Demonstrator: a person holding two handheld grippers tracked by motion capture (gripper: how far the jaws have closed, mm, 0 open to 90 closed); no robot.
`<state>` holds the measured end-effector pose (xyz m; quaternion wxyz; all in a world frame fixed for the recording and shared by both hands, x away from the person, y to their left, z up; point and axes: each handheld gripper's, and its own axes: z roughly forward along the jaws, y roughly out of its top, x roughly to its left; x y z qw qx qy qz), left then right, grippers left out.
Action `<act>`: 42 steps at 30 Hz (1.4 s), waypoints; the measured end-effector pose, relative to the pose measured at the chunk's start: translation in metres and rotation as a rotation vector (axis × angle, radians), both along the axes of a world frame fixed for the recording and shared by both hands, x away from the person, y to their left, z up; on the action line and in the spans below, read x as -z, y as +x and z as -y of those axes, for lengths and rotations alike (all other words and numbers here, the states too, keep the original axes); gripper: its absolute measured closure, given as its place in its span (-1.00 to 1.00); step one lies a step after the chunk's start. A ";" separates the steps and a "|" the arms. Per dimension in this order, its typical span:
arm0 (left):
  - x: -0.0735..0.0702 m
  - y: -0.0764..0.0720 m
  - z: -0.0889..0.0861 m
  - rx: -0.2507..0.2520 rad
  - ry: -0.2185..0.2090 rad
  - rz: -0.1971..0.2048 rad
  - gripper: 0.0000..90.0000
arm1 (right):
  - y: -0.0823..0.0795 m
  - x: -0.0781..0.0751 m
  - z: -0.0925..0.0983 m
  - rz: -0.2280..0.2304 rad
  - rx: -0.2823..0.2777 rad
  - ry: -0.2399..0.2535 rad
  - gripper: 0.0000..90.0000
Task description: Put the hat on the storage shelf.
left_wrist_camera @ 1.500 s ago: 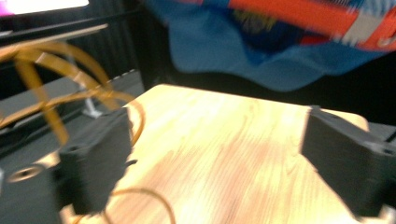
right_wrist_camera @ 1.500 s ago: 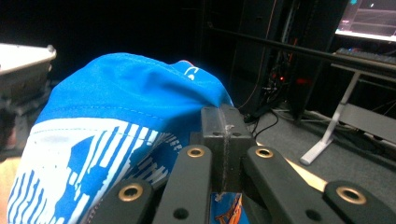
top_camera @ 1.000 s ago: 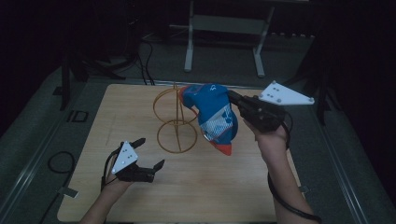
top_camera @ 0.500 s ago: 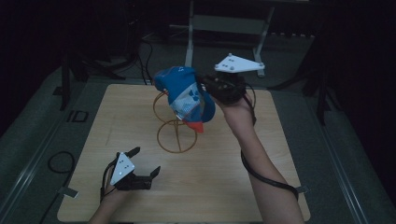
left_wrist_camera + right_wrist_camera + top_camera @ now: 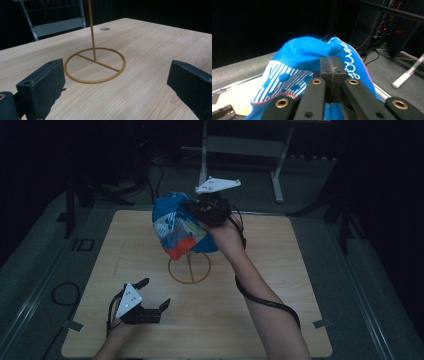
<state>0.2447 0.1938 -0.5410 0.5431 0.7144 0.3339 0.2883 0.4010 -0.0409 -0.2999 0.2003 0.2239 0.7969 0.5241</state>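
1. The blue cap (image 5: 180, 225) is held over the stand (image 5: 189, 267) by the right gripper (image 5: 200, 210), clamped on its fabric.
2. The left gripper (image 5: 150, 301) is kept wide open, empty, on the near bench (image 5: 280, 270).
3. If lowered off-centre, the stand could be tipped.

Dim high view, brighter gripper views, perhaps slightly soft.

left tongs (image 5: 150, 296) low, jaws apart | right tongs (image 5: 192, 210) raised, jaws clamped
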 end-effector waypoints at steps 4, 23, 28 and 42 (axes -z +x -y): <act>0.001 0.001 -0.001 -0.001 -0.005 0.001 -0.95 | 0.002 0.005 -0.007 -0.003 -0.008 -0.020 1.00; 0.003 0.000 -0.001 0.015 0.008 -0.013 -0.95 | 0.017 0.037 -0.005 -0.066 0.013 -0.073 1.00; 0.004 0.000 0.001 0.019 0.005 -0.017 -0.95 | 0.017 0.043 0.011 -0.083 0.012 -0.046 1.00; 0.007 0.001 0.003 0.032 0.002 -0.028 -0.95 | 0.017 0.061 0.033 -0.126 0.020 -0.001 0.72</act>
